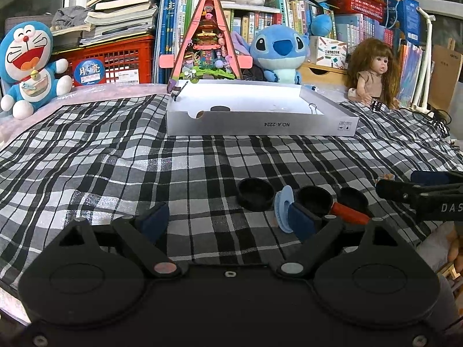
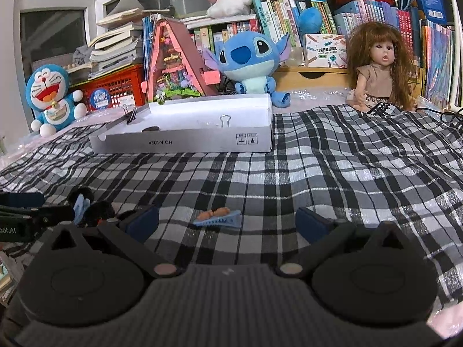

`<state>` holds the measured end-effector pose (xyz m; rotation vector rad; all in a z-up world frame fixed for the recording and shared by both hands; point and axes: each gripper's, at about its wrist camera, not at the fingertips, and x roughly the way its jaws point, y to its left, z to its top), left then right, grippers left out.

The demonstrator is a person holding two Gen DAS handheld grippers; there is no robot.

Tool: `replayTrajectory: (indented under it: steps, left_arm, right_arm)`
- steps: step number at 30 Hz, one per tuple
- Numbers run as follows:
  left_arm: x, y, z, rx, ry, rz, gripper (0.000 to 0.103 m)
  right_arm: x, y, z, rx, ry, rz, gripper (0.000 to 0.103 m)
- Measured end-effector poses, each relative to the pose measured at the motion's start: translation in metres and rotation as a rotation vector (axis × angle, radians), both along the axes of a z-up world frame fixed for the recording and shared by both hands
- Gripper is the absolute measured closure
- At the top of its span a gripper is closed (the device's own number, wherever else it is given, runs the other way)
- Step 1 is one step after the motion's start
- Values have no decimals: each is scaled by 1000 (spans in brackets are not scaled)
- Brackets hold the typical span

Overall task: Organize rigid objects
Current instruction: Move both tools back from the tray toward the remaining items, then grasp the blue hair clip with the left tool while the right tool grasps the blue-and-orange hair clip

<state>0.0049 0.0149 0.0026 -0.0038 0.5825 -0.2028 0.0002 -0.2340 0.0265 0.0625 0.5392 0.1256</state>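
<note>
My left gripper (image 1: 227, 221) is open and empty, low over the plaid cloth (image 1: 115, 159). Just ahead to its right lie three black round caps (image 1: 256, 193), a light blue ridged disc (image 1: 282, 212) and a red-handled item (image 1: 350, 214) beside its right finger. My right gripper (image 2: 228, 222) is open and empty; a blue hair clip with an orange top (image 2: 217, 217) lies between its fingertips on the cloth. A shallow white box (image 1: 260, 121) stands farther back with a black cap (image 1: 219, 109) and a binder clip (image 1: 312, 106) inside. The box also shows in the right wrist view (image 2: 185, 141).
Behind the box stand a pink triangular toy house (image 1: 207, 43), a Stitch plush (image 1: 277, 55), a Doraemon plush (image 1: 26, 63), a doll (image 1: 370, 72), a red crate and bookshelves. The right gripper's arm (image 1: 428, 196) shows at the left view's right edge.
</note>
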Motion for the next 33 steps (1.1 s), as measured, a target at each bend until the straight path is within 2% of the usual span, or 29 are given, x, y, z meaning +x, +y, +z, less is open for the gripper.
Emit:
replayTrajectory:
  steps: [14,25,33]
  left_arm:
    - [-3,-5,-4,11,-12,-8,13]
    - [-4,-7,-6,15,-18,-13,13]
    - [-10,-10,-3,-12,-25,-46,25]
  right_arm:
    - [1,14,-7,-98,19,52,0]
    - [1,15,-9,-99,25,50,0]
    - [1,18,-10,-94,26,35,0]
